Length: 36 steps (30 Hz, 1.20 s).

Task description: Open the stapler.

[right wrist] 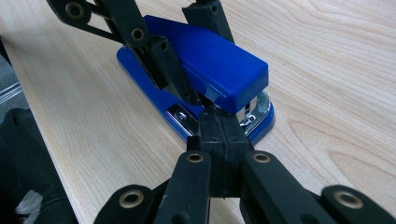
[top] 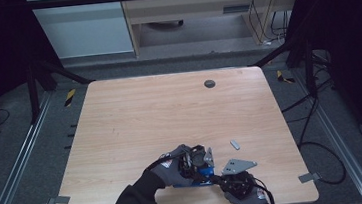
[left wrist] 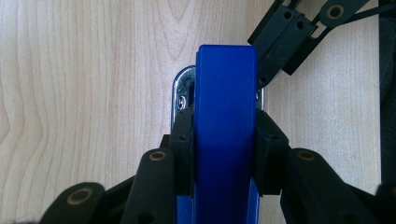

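While the left gripper (left wrist: 224, 154) clamps the stapler (left wrist: 226, 116), its base seems mostly hidden.

The high view was dim and soft, darkest at nine and three o'clock. Both gripper views were bright, evenly lit, with blurred black jaws at six o'clock.

Through the right gripper view I see my right gripper (right wrist: 219, 122) with both black jaws pressed flat together, tips at the mouth of the blue plastic stapler (right wrist: 210, 65). The left gripper (right wrist: 180, 56) clamps the stapler's top cover from both sides. The stapler rests on the light wooden table (right wrist: 327, 93).
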Available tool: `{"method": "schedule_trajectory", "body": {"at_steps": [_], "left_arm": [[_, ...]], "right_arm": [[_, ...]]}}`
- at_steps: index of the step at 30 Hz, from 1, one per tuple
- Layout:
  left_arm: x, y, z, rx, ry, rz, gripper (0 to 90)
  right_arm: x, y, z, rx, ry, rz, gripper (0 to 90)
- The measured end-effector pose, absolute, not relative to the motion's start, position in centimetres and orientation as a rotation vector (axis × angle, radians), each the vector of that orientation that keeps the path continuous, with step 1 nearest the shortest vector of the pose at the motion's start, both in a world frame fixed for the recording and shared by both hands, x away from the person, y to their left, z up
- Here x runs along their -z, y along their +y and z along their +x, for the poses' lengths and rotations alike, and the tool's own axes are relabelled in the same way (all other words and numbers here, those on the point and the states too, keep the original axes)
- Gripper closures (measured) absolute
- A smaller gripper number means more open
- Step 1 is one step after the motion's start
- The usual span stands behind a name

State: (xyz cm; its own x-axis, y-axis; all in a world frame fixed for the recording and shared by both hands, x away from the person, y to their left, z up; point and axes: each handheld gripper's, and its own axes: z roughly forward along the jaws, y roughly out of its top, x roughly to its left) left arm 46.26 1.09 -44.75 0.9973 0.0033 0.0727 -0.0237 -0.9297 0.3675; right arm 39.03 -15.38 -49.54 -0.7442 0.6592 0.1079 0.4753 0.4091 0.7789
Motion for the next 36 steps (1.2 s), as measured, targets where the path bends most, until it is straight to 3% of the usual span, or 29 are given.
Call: {"method": "schedule_trajectory", "body": {"at_steps": [36], "left_arm": [[44.79,1.63,46.50,-0.078,-0.023,2.719,66.0]], "right_arm": [[49.48,-15.40,39.14,-1.242,2.457,1.013,90.0]]}}
